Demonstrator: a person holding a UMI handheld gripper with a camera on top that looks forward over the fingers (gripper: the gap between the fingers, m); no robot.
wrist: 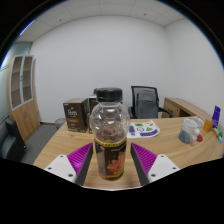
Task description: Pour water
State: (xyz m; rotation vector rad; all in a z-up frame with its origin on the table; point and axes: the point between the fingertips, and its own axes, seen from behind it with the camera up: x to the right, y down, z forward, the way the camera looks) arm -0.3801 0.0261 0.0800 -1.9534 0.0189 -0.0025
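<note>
Office table (60, 140), black-capped bottle (109, 135) between fingers (72, 158)

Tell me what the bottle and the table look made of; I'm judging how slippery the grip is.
The bottle, between the tool's fingers, looks like clear, glossy plastic: you see through it above the label, and its cap is dark. The table looks like light wood or laminate with a matte finish; which one is unclear.

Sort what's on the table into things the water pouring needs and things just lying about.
Job:
- bottle with black cap, standing between the gripper pads
- no receiving cup clearly identifiable

Lying about:
- dark box
- plate
- small items near the table's far end, too small to tell
- office chair
</note>
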